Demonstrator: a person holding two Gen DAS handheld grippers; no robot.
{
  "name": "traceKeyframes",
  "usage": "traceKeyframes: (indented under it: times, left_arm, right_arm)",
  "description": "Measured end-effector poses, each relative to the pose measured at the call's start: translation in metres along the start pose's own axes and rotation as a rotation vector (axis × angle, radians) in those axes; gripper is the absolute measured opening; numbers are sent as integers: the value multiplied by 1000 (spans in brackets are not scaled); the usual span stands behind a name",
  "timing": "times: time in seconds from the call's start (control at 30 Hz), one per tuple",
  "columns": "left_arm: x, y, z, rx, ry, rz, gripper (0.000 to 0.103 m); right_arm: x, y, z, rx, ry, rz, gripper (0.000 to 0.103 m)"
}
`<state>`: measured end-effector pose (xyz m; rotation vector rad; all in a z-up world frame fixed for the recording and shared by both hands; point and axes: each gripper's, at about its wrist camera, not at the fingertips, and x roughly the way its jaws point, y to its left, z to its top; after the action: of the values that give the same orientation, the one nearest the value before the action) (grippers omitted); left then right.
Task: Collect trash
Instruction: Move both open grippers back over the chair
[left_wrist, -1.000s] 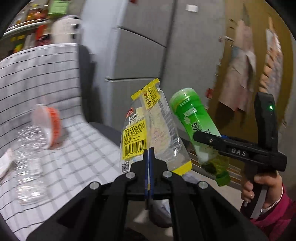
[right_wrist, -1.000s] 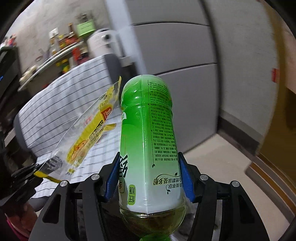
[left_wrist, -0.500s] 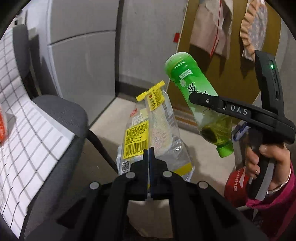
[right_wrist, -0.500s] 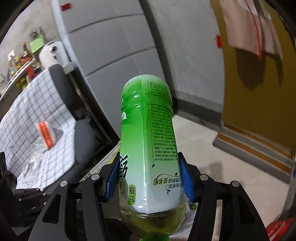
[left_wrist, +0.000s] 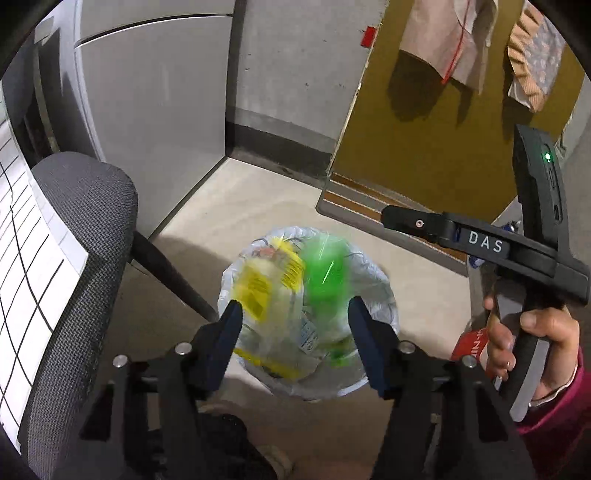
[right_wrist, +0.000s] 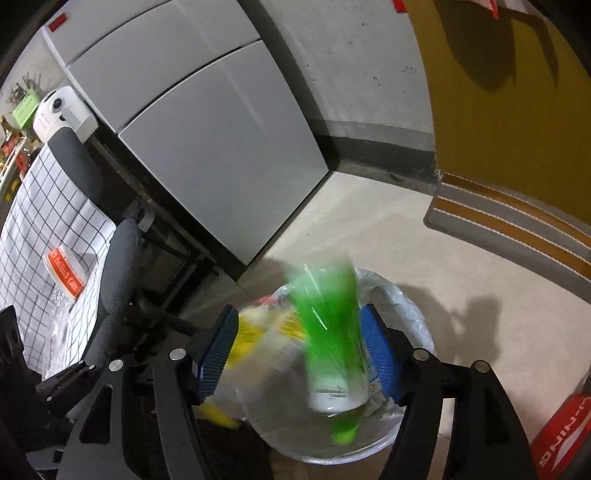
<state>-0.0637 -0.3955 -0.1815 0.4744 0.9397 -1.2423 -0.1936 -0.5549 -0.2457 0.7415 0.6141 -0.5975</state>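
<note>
A bin lined with a clear bag (left_wrist: 376, 280) stands on the floor below both grippers; it also shows in the right wrist view (right_wrist: 410, 306). A yellow-and-clear snack wrapper (left_wrist: 264, 291) and a green bottle (left_wrist: 325, 273) are blurred, falling into it. In the right wrist view the bottle (right_wrist: 328, 325) drops cap down beside the wrapper (right_wrist: 258, 339). My left gripper (left_wrist: 293, 325) is open and empty above the bin. My right gripper (right_wrist: 299, 339) is open, its jaws apart either side of the falling bottle; it also shows at the right of the left wrist view (left_wrist: 480, 240).
A grey office chair (left_wrist: 85, 258) stands left of the bin, by a table with a checked cloth (right_wrist: 48, 206) holding an orange-lidded cup (right_wrist: 64, 273) and clear plastic. Grey cabinets (right_wrist: 207, 129) and a mustard wall panel (left_wrist: 424, 122) stand behind. A red box (right_wrist: 561, 439) lies right.
Both grippers moved over the bin and opened. The wrapper left the left gripper and the green bottle left the right gripper; both are dropping into the bin.
</note>
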Motion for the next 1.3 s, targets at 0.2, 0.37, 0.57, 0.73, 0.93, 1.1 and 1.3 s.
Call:
traceKeyframes:
  times: [0.2, 0.37, 0.57, 0.73, 0.93, 1.1, 1.3]
  left_arm:
    - [-27, 17, -3, -49, -64, 41, 58]
    - [-67, 39, -16, -103, -144, 108, 58]
    - [-107, 62, -31, -176, -229, 203, 58]
    - [-148, 94, -59, -264, -290, 291, 61]
    - [-198, 141, -103, -378, -348, 394, 65]
    - [-240, 186, -141, -503, -393, 490, 65]
    - [-277, 239, -183, -648, -404, 637, 65]
  right_arm:
    - [-10, 15, 5, -38, -19, 14, 69]
    - [-25, 47, 3, -109, -40, 48, 69]
    - [-39, 106, 0, -220, -60, 103, 69]
    - [-47, 166, -6, -343, -62, 166, 73]
    - [-44, 246, -23, -495, -31, 255, 75]
    - [-33, 311, -42, -622, 5, 323, 78]
    - [-13, 371, -65, -736, 66, 385, 78]
